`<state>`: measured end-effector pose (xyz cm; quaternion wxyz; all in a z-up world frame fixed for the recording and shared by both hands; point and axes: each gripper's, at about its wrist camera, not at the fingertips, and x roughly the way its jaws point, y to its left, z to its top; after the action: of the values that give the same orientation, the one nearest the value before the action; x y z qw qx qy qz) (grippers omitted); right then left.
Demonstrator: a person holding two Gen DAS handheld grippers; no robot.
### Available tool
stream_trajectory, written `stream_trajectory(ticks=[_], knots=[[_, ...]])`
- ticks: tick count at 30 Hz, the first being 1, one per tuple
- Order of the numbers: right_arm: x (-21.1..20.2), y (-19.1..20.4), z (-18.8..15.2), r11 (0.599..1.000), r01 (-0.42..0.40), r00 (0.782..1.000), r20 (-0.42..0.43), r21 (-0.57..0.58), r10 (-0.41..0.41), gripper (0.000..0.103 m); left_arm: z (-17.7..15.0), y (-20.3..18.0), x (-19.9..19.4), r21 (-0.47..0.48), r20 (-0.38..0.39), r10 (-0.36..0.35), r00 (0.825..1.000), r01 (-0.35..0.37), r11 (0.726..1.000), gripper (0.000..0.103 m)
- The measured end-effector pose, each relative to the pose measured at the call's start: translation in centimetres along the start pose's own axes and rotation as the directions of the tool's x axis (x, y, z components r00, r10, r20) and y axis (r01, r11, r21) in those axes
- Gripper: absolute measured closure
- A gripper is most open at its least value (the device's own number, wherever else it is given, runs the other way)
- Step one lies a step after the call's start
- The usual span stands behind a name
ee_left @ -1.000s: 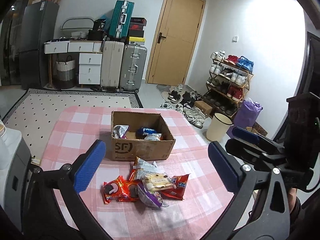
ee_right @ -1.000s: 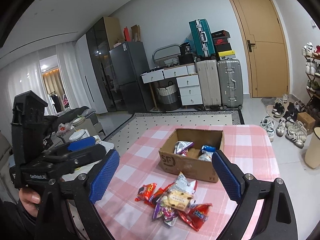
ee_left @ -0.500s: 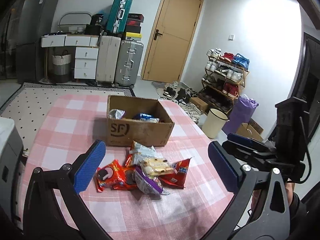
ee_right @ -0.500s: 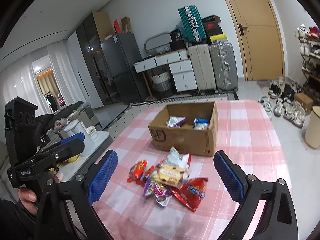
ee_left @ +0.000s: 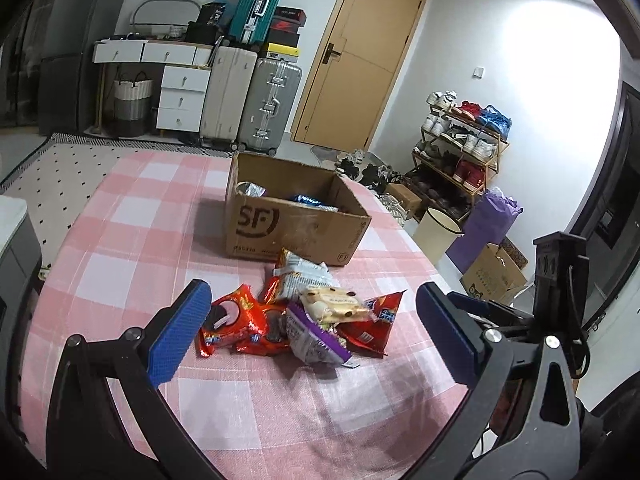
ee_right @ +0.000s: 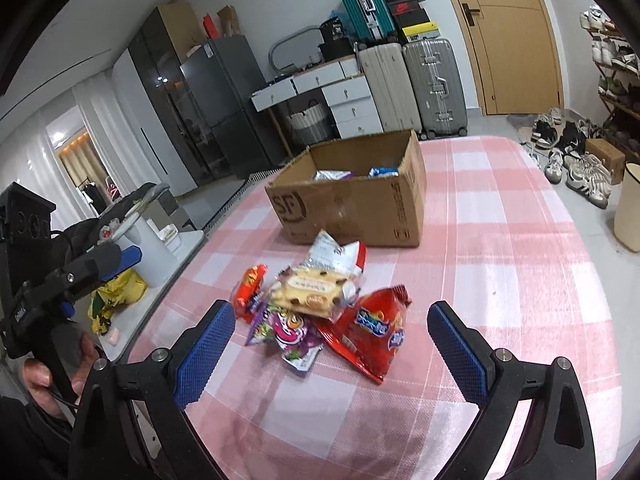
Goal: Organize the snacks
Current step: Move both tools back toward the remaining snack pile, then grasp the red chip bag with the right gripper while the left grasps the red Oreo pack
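Snack pile [ee_left: 304, 320] before cardboard box [ee_left: 296, 224]

The cardboard box [ee_left: 294, 226] bears a large "SF" logo on its front wall, at twelve o'clock from the snack pile [ee_left: 304, 316]; the packet print is unreadable.

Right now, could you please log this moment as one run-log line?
left tongs: open, empty | right tongs: open, empty | snack pile: on tablecloth | cardboard box: some snacks inside
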<state>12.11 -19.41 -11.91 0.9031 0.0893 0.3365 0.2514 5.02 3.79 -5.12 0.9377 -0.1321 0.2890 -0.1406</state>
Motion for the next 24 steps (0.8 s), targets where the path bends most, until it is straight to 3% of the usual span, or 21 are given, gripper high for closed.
stream_trajectory(ticks=[16, 24], knots=[[7.0, -1.8, -2.4, 0.998, 0.046, 0.986, -0.159, -0.042, -0.052, 0.005, -1.8, 2.5, 3.7, -0.027, -0.041, -0.017, 0.999, 0.016, 1.0, 0.001], [9.6, -2.9, -2.2, 0.999, 0.041, 0.982, -0.184, -0.027, -0.046, 0.005, -2.4, 4.0, 6.4, -0.04, -0.084, -0.014, 0.996, 0.011, 0.999, 0.001]])
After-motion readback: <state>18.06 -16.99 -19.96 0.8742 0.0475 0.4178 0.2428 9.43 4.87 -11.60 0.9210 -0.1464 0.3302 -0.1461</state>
